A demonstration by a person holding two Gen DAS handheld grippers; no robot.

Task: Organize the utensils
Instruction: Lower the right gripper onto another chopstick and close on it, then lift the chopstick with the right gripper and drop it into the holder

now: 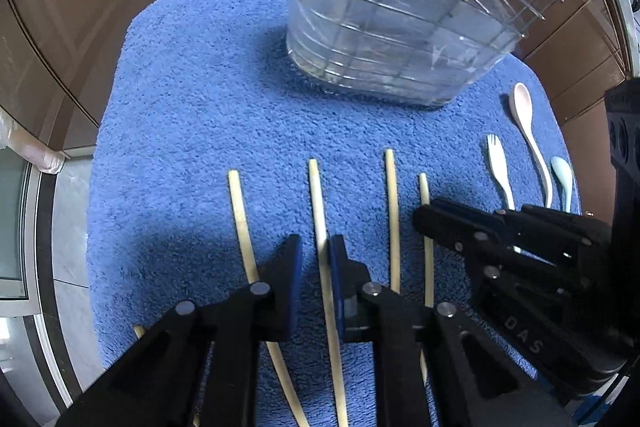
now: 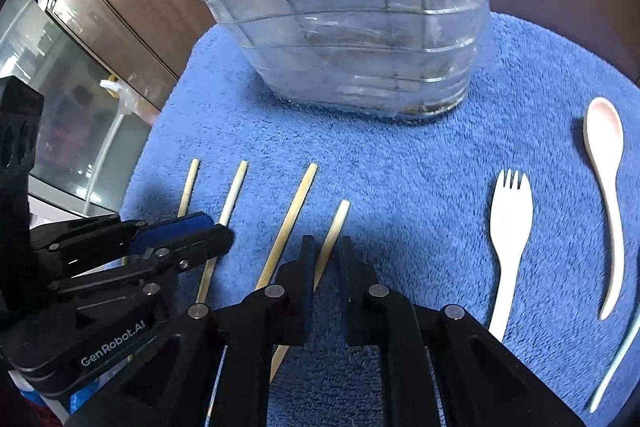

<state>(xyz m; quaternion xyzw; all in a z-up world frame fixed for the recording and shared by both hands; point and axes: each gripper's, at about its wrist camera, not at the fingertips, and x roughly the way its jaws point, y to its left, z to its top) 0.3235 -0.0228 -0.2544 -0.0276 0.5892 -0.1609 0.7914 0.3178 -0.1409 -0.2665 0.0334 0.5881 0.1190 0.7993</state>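
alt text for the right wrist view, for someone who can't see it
The right gripper straddles a chopstick lying on a blue towel, jaws slightly apart, with the left gripper low over other chopsticks to its left. Behind stands a wire basket in a clear tub, holding two upright chopsticks; a white fork and pink spoon lie to the right.

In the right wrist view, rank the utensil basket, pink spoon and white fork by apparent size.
1. Utensil basket, clearly largest.
2. Pink spoon, longest of the two utensils.
3. White fork, slightly shorter; both lie at similar distance, so the ranking seems fair, though fisheye edge stretch adds doubt.
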